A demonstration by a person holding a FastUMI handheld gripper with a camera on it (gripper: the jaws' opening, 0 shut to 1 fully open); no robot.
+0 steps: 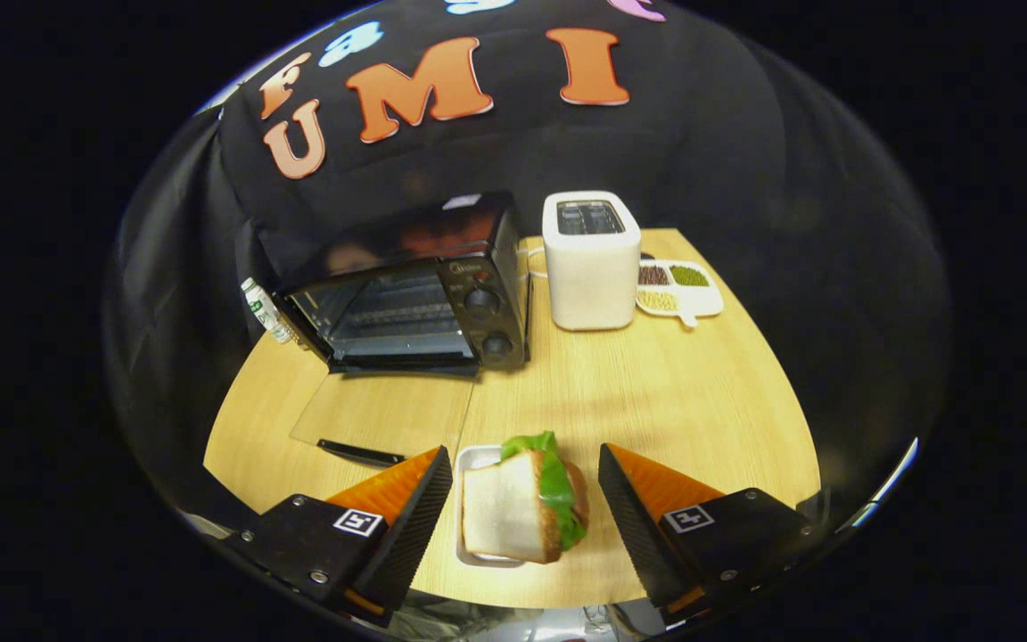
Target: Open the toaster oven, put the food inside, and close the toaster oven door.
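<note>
Gripper view: sandwich (522, 508) on its tray (471, 464) lies between the open tool's (527, 481) fingers, untouched.

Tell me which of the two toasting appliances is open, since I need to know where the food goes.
The black toaster oven: its glass door lies folded down flat on the table. The white slot toaster beside it has no door. The hand-held gripper is open around the sandwich.

White toaster (591, 259) w/ divided snack dish (679, 290) beside it; small bottle (266, 309), maybe drink, far side of table (656, 392).
</note>
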